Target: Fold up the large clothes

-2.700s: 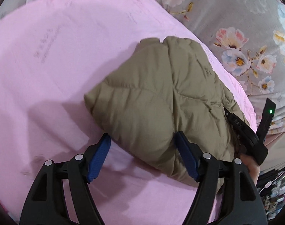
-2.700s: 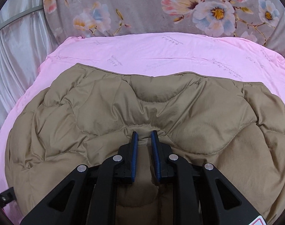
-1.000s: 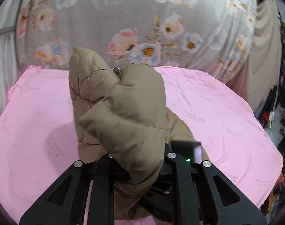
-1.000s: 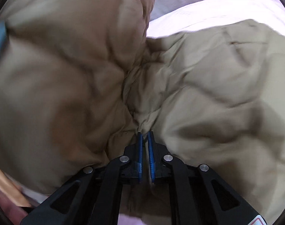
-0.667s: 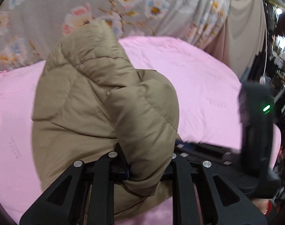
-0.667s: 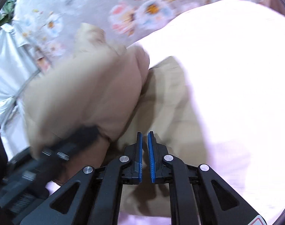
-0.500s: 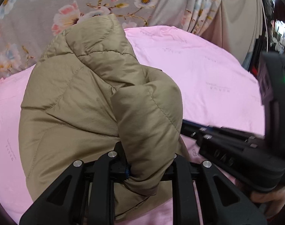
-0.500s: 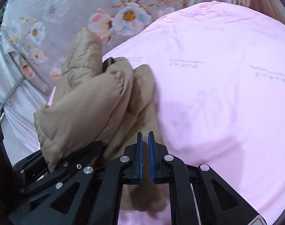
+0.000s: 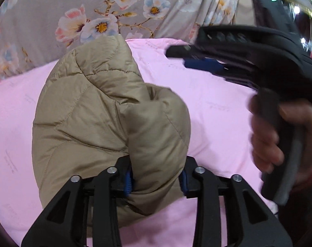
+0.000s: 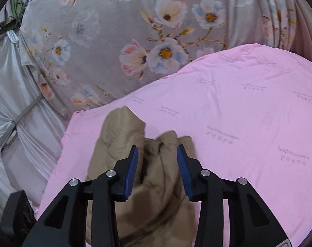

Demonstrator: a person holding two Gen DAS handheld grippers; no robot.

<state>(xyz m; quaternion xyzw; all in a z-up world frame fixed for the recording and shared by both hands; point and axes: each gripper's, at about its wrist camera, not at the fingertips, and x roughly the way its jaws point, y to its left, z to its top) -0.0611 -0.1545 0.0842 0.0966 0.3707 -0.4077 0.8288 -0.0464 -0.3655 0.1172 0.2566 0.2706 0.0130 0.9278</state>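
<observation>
**Jacket bundled on the pink sheet, both tongs loosening**

Your khaki padded jacket (image 9: 106, 127) lies bunched in a thick fold on the pink sheet (image 9: 213, 111), toward the sheet's edge nearest the floral curtain (image 9: 78, 10).

Your left gripper (image 9: 156, 182) has a puffy lobe of the jacket between its blue pads; its jaws have just been opening, yet the fabric fills the gap and bulges against both pads.

Your right gripper (image 10: 157, 171) is raised above the jacket (image 10: 147, 164), jaws parted after just opening, nothing between its pads. From the left wrist view it appears blurred to the jacket's right, with your right hand (image 9: 279, 135) wrapped round its handle.
</observation>
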